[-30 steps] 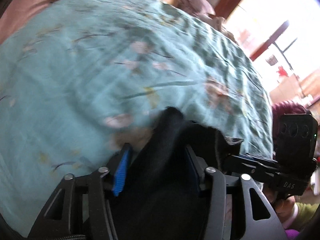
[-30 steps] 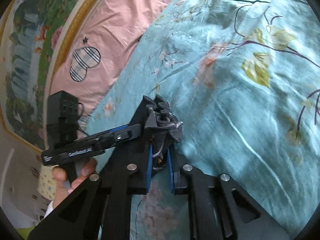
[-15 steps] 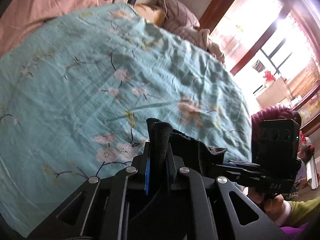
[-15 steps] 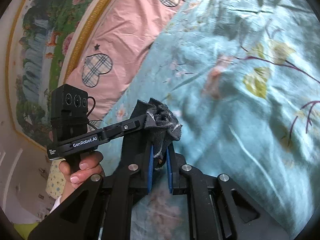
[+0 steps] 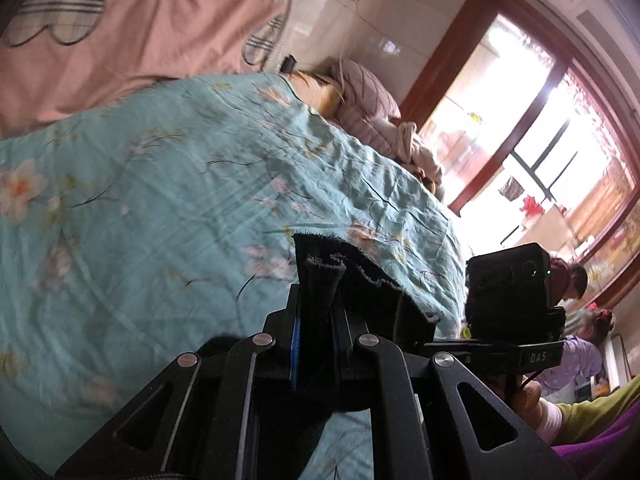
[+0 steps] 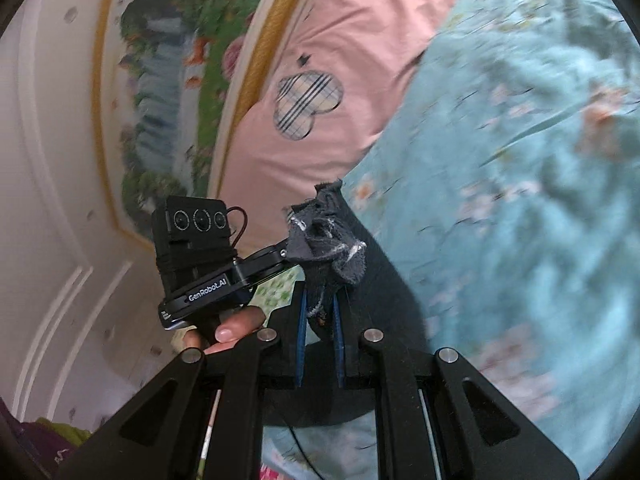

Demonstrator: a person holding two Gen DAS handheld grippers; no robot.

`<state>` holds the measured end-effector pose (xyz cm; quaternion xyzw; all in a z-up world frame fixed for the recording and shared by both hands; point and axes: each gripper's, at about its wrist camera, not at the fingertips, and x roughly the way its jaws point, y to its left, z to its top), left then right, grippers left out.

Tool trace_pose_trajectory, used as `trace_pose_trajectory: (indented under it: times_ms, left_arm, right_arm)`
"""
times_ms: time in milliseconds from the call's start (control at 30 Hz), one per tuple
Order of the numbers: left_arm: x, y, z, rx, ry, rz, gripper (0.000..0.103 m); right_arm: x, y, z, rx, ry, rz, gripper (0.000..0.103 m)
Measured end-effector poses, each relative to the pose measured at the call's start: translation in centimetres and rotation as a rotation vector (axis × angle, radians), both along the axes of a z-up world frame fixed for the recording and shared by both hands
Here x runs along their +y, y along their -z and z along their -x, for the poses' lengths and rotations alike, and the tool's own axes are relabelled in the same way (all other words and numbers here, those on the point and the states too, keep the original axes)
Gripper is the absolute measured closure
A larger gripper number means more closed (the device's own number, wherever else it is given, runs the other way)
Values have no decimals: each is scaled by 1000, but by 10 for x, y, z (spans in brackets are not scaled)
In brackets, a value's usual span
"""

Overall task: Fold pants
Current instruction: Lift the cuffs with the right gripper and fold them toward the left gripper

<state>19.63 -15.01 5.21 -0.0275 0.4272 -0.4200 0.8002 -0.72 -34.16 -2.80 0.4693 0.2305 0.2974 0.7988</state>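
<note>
Left claw point(image 5: 316, 320) clamping black pants point(image 5: 360, 280), right claw point(image 6: 320, 320) likewise — above bedspread point(image 5: 160, 200)

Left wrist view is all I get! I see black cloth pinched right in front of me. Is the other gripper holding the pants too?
Observer: Yes. The right gripper is shut on a bunched, frayed end of the pants.
Operator: Is there anything on the wall over there?
Observer: A gold-framed painting of flowers and a waterfall hangs behind the pink sheet.
Operator: Can you see who holds my gripper?
Observer: Only fingers, wrapped around the handle under the left gripper.
</note>
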Motion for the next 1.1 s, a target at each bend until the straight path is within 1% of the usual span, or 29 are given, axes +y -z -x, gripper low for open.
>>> trace_pose_trajectory:
  times_ms: [200, 300, 533, 767, 933, 1100]
  left_arm:
    - [46, 11, 22, -3, -88, 26, 93]
    - [71, 20, 29, 15, -132, 42, 93]
    - [126, 43, 48, 56, -244, 84, 93]
    - [158, 74, 51, 109, -322, 97, 93]
    - [172, 96, 54, 152, -367, 100, 93]
    - [182, 109, 58, 170, -397, 103, 93]
  right_arm:
    - [45, 6, -10, 18, -102, -3, 90]
    - [63, 13, -17, 39, -136, -2, 90]
    - [109, 21, -29, 72, -212, 59, 90]
    - [142, 31, -41, 108, -259, 153, 90]
    - [153, 40, -45, 145, -262, 223, 89]
    - [163, 46, -46, 168, -267, 287, 88]
